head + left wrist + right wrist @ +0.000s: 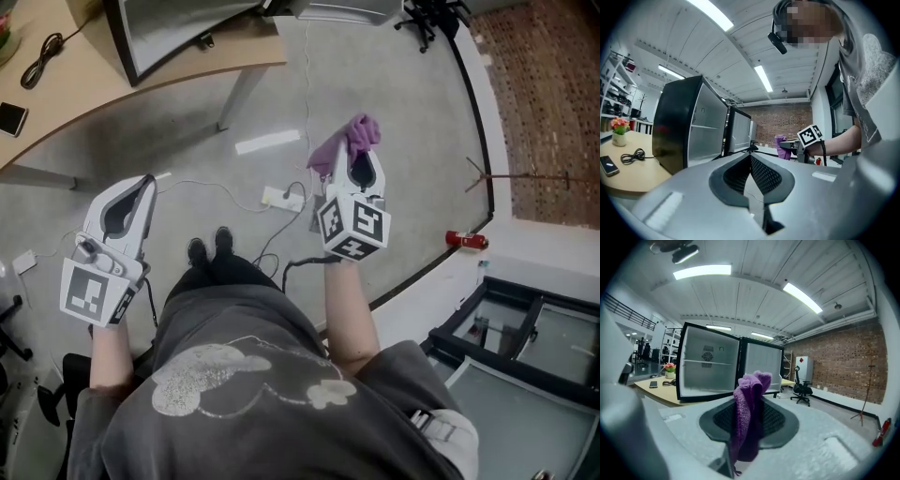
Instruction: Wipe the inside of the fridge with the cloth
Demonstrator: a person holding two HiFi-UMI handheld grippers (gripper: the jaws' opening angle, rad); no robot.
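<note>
A purple cloth (349,141) sticks up out of my right gripper (361,157), which is shut on it and held out over the floor ahead of the person. In the right gripper view the cloth (749,394) hangs between the dark pads, in front of the open black fridge (708,372) and its swung-out door (761,364). My left gripper (142,184) is lower and to the left. Its jaws meet at the tips and hold nothing (750,157). The fridge (178,28) stands on the desk, well beyond both grippers.
The curved wooden desk (84,89) carries a phone (11,117), a coiled cable (42,56) and a flower pot (618,127). A power strip (281,197) with cords lies on the floor. A red fire extinguisher (466,240) lies at the right, and an office chair (427,19) stands far off.
</note>
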